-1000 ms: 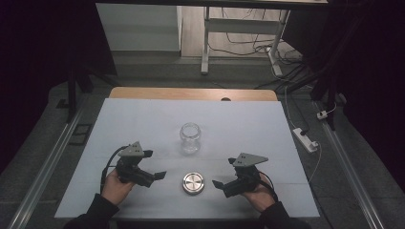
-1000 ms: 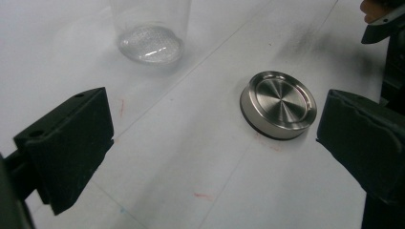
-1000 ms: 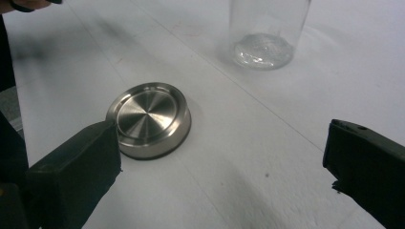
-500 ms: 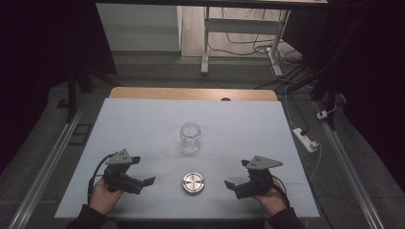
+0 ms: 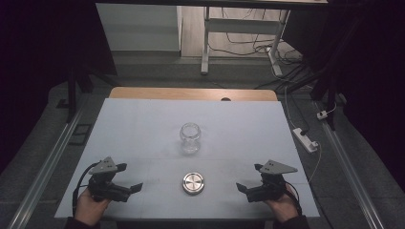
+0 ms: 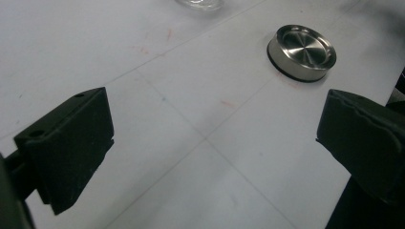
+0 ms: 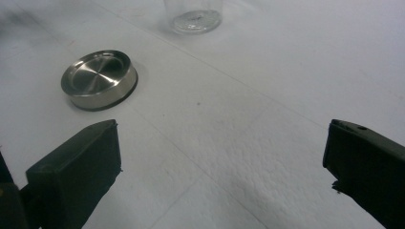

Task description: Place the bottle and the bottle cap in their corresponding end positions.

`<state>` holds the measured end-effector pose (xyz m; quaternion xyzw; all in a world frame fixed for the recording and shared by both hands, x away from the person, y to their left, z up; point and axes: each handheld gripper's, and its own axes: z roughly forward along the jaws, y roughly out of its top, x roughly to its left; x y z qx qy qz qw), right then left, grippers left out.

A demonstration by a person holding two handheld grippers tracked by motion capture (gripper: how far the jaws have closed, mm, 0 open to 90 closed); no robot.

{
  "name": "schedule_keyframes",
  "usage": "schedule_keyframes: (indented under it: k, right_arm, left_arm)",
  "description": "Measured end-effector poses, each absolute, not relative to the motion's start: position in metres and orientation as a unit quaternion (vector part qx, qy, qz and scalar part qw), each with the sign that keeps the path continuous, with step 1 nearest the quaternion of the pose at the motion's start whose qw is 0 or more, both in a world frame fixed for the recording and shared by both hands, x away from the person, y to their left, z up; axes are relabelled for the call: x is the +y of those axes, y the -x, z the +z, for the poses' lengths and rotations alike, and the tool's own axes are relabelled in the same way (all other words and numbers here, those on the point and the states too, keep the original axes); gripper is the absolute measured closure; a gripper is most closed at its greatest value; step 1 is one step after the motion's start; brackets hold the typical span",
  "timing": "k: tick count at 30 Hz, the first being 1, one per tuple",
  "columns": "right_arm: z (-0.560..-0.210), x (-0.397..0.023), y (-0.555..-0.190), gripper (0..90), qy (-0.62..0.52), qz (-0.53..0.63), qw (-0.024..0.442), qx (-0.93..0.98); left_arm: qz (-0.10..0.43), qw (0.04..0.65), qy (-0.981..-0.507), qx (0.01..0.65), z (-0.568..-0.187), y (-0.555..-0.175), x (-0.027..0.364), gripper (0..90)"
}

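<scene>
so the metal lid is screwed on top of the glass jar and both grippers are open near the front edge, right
Not quite. The metal lid lies flat on the table, apart from the glass jar and nearer the person, as the high view shows. The jar stands open. The left gripper and right gripper are indeed open near the front edge.

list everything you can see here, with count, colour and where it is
glass jar: 1, clear, lidless, upright near the table's middle
metal lid: 1, silver with a dark lower rim, flat on the table nearer the person than the jar, apart from it
table: 1, white top with a wooden far edge
power strip: 1, white, on the floor right of the table
metal frame leg: 1, pale, on the floor beyond the table
left gripper: 1, black, jaws open, near table edge left of the lid
right gripper: 1, black, jaws open, near table edge right of the lid
hands: 2, one behind each gripper
</scene>
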<state>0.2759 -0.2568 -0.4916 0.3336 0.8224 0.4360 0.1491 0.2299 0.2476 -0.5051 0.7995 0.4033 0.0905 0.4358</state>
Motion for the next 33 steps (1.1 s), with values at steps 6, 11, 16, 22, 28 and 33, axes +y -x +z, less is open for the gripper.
schedule_keyframes:
  k: [6,11,16,22,28,33]
  right_arm:
    - [-0.492,-0.269,-0.270,0.0,-0.352,0.432,0.154,0.816]
    - [-0.492,-0.277,-0.265,0.0,-0.364,0.427,0.161,0.812]
    - [-0.493,-0.287,-0.259,0.0,-0.378,0.425,0.166,0.805]
    - [-0.493,-0.298,-0.252,0.0,-0.395,0.422,0.170,0.798]
    - [-0.494,-0.306,-0.246,0.0,-0.407,0.415,0.173,0.795]
    - [-0.493,-0.308,-0.242,0.0,-0.413,0.408,0.178,0.795]
  left_arm:
    - [0.093,0.437,-0.791,0.418,-0.508,-0.218,0.262,0.0]
    - [0.097,0.433,-0.783,0.437,-0.511,-0.209,0.271,0.0]
    - [0.099,0.432,-0.773,0.454,-0.513,-0.200,0.282,0.0]
    - [0.102,0.424,-0.767,0.470,-0.517,-0.192,0.290,0.0]
    - [0.105,0.405,-0.770,0.482,-0.521,-0.185,0.294,0.0]
    - [0.107,0.393,-0.772,0.489,-0.523,-0.180,0.295,0.2]
